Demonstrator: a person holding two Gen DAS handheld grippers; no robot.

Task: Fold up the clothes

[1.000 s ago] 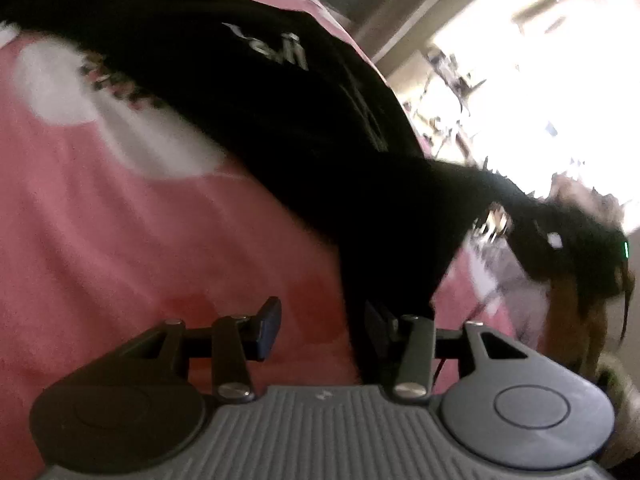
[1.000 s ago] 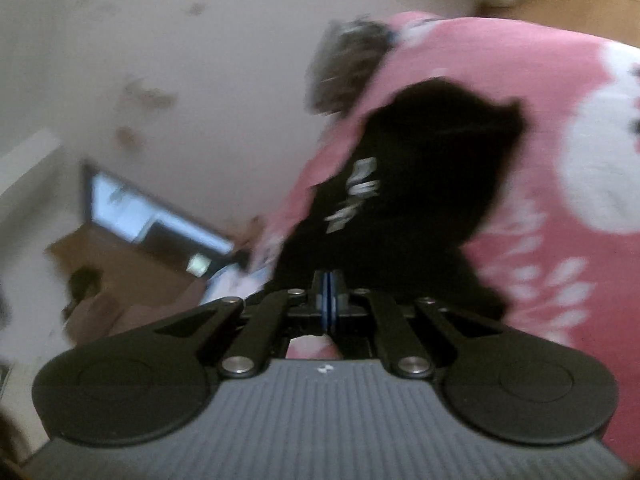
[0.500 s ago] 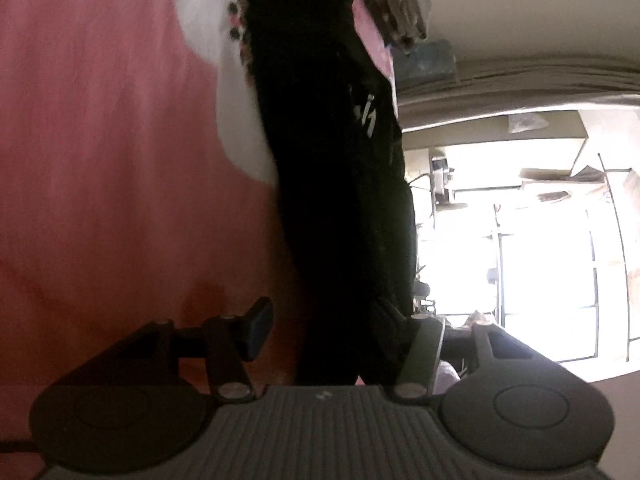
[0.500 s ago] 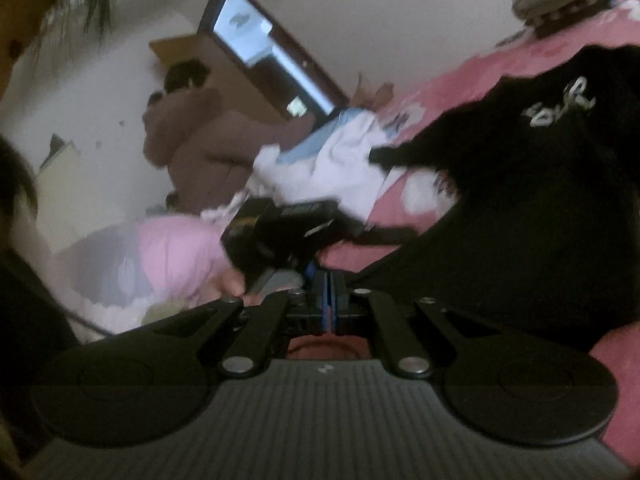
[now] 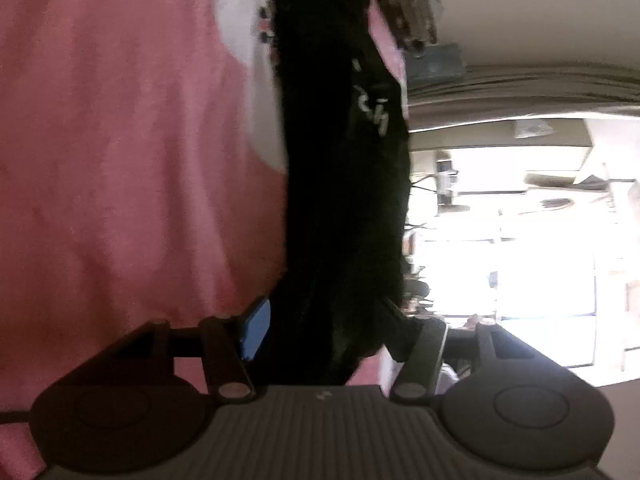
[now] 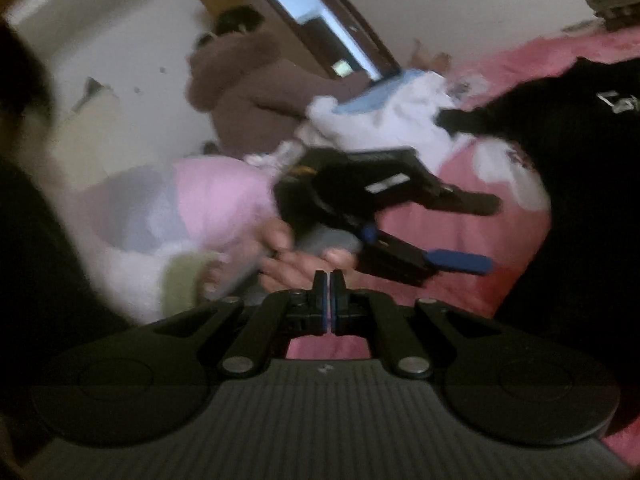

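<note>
A black garment (image 5: 344, 200) with white lettering lies on the pink bedspread (image 5: 120, 160). In the left wrist view it runs from the top down between the jaws of my left gripper (image 5: 342, 330). Those jaws are opening and the blue pad (image 5: 256, 330) stands off the cloth. The right wrist view shows the left gripper (image 6: 486, 234) held in a hand (image 6: 288, 258), fingers spread over the pink bedspread (image 6: 460, 292). The black garment (image 6: 580, 160) lies to its right. My right gripper (image 6: 329, 280) has only a thin slit between its pads, which are just parting, with nothing between them.
A person in a brown coat (image 6: 248, 76) sits at the far side by a screen. White and blue clothes (image 6: 380, 116) are heaped on the bed, with a pink and white bundle (image 6: 192, 200) to the left. A stack of things (image 5: 404, 4) sits at the bed's far end.
The left wrist view has rolled, so the garment now runs straight up, and the left jaws have widened. The right gripper has swung off the garment towards the left gripper and hand.
</note>
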